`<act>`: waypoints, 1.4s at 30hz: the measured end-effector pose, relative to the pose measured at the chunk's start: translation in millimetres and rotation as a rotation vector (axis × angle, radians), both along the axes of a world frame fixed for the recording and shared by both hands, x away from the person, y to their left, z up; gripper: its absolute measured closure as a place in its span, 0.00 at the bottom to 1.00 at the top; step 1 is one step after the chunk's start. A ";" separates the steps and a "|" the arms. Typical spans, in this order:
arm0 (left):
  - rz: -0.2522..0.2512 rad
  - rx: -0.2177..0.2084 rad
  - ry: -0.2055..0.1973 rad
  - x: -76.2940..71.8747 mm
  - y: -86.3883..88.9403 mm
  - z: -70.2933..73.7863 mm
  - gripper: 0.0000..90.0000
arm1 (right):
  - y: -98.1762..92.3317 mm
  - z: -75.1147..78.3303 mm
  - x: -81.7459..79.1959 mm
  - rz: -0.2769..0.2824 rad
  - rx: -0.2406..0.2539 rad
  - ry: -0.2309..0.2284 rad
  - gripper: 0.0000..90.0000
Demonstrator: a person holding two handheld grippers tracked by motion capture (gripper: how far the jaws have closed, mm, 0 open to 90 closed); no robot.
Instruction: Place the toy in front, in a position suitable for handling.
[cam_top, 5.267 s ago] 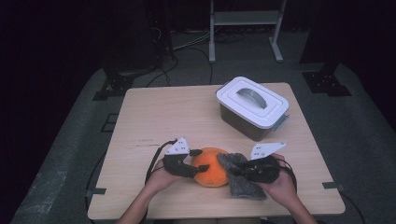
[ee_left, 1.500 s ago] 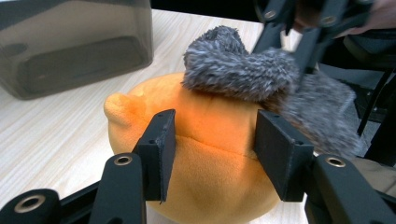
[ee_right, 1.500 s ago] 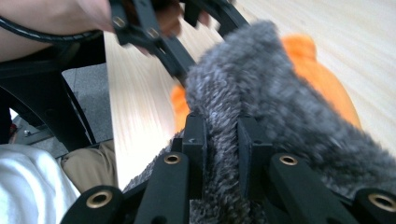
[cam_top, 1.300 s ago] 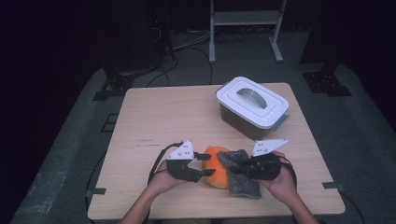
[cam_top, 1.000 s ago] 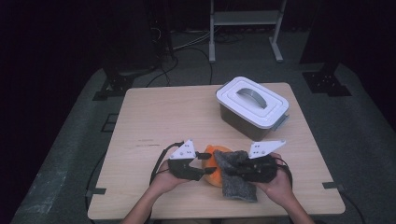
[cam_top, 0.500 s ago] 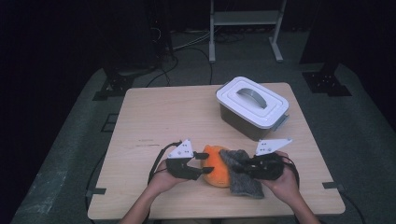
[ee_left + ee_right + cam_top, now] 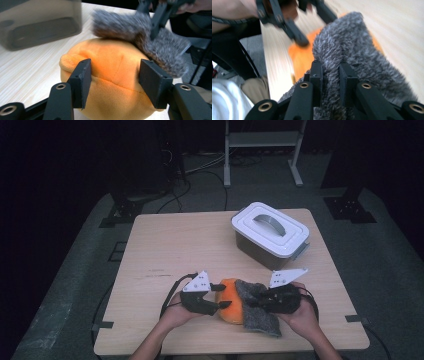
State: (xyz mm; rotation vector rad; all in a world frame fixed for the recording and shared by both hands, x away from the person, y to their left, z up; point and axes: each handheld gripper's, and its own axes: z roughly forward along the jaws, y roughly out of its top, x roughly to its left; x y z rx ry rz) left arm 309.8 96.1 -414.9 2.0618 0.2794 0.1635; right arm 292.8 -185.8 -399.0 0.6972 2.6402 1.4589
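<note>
An orange plush ball (image 7: pixel 228 307) lies near the table's front edge. My left gripper (image 7: pixel 222 296) comes at it from the left, and its pads press the plush (image 7: pixel 112 72) on both sides. Those jaws (image 7: pixel 115 80) have just been opening a little with the plush still between them. A grey furry cloth (image 7: pixel 259 314) drapes over the ball's right side. My right gripper (image 7: pixel 256 300) is shut on a fold of this fur (image 7: pixel 352 47), pinched tight between the pads (image 7: pixel 331 75). The orange plush (image 7: pixel 302 57) shows beneath the fur.
A grey bin with a white handled lid (image 7: pixel 270 234) stands at the back right of the wooden table (image 7: pixel 175 245), shut. In the left gripper view it (image 7: pixel 40 25) looms just behind the ball. Dark floor, cables and stands surround the table.
The right gripper and the grey fur have shifted slightly right across the ball since a second ago. The left gripper stays in place on the plush.
</note>
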 end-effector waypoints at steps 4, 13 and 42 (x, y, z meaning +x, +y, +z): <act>-0.057 0.016 -0.033 -6.7 -4.9 0.0 0.50 | 10.4 11.5 0.0 0.009 0.022 -0.036 0.83; 0.027 0.016 -0.024 0.8 3.6 2.2 0.44 | -4.4 -7.7 6.8 0.004 -0.047 0.033 0.83; -0.029 0.012 -0.048 -4.2 -2.6 -0.1 0.45 | 16.4 12.1 5.0 0.091 -0.014 0.004 0.82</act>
